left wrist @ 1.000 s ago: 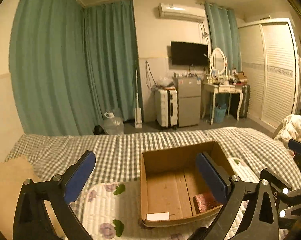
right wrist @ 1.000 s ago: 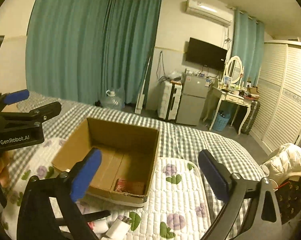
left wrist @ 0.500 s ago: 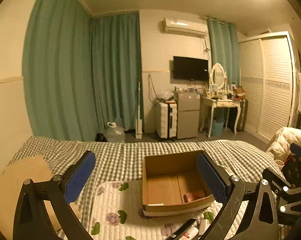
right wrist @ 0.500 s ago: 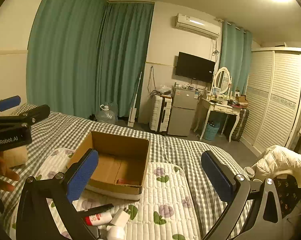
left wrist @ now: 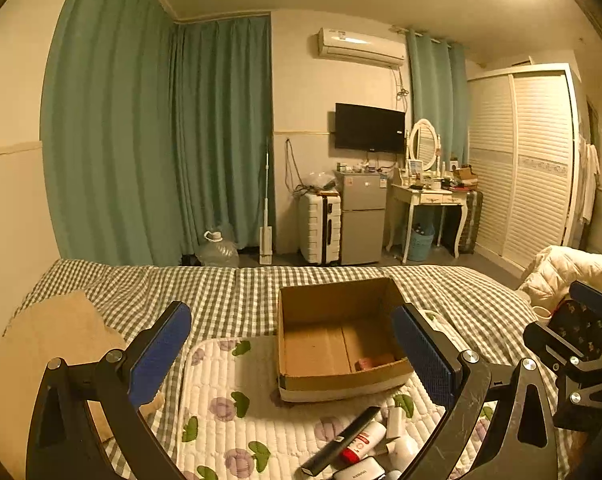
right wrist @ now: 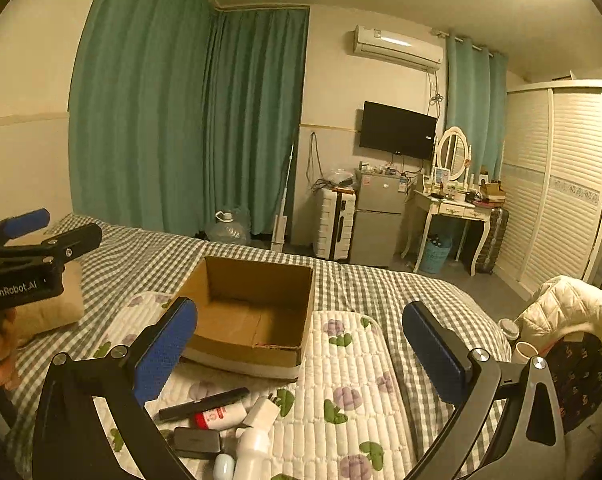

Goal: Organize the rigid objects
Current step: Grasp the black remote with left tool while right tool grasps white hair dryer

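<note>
An open cardboard box (left wrist: 341,344) sat on a white quilted mat (left wrist: 229,392) printed with flowers, which lay over the checked bedspread (left wrist: 229,292). Inside the box, in the corner nearest the left gripper's right finger, lay one small pinkish item (left wrist: 375,361); what it was could not be told. The rest of the box floor was bare cardboard.

On the mat, just in front of the box's near wall, a loose cluster of objects lay touching or overlapping: a long black stick-shaped item (right wrist: 203,399), a red-and-white tube (right wrist: 220,415), a white plug-like adapter (right wrist: 263,411), a flat black case (right wrist: 197,440) and a white bottle (right wrist: 253,452).

The left gripper (left wrist: 293,356) was held above the mat with its blue-padded fingers spread wide and nothing between them. The right gripper (right wrist: 301,352) was likewise spread wide and carried nothing.

A tan cushion (right wrist: 57,304) lay at the left side of the bed, well apart from the box. To the right of the box the mat was unoccupied up to its edge. A white padded jacket (right wrist: 569,304) was heaped beside the bed's right edge.
</note>
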{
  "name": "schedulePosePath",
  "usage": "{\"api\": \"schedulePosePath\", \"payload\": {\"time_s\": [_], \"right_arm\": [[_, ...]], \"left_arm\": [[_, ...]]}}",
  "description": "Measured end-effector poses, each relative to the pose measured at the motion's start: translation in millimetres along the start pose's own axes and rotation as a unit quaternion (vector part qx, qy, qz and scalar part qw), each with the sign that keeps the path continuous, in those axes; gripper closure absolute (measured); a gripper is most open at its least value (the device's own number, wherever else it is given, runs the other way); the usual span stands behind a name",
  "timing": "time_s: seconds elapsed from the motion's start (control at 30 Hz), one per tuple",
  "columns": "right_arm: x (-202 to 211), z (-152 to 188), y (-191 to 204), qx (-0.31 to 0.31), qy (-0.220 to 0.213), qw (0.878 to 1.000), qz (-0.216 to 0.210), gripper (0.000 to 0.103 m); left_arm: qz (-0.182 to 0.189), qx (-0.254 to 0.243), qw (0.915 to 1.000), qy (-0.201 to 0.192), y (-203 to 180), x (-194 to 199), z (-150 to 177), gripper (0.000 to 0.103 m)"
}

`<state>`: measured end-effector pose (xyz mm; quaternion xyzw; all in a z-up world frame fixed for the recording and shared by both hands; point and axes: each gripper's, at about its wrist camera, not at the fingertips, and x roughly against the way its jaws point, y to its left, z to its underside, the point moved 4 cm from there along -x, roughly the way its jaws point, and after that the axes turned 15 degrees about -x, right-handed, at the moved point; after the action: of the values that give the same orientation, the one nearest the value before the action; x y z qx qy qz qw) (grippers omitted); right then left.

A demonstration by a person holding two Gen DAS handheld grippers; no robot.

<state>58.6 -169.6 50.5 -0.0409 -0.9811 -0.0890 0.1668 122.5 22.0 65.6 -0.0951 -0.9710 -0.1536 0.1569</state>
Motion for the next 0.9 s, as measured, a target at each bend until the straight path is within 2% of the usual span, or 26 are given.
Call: {"api": "schedulePosePath", "payload": {"time_s": [0.1,0.2,0.47,0.6,0.73,0.9], "right_arm": [[-2,8,-3,-0.008,0.012,1.000,-0.010,0.000],[-11,17,-9,-0.019,0.033,0.999,-0.020,0.000],[-43,50,-15,-0.006,0.066,0.998,-0.001,0.000],[-58,70,-19,-0.005,0.086,0.996,-0.004,0.000],[-76,95,-21,0.008,0.113,0.994,0.004,0.000],[-104,128,-20,0.029,0.161,0.986,0.017,0.000]], "left_arm": [[0.009,-0.006,0.9999,0.004,-5,-4,8,0.000],[0.040,-0.007,0.9988,0.026,-14,-15,22,0.000],[0.053,-0.037,0.9965,0.053,-36,-47,58,0.001],[0.046,-0.062,0.9939,0.079,-46,-71,90,0.003],[0.055,-0.067,0.9901,0.110,-50,-94,125,0.006],[0.069,-0.068,0.9827,0.158,-45,-121,170,0.013]]}}
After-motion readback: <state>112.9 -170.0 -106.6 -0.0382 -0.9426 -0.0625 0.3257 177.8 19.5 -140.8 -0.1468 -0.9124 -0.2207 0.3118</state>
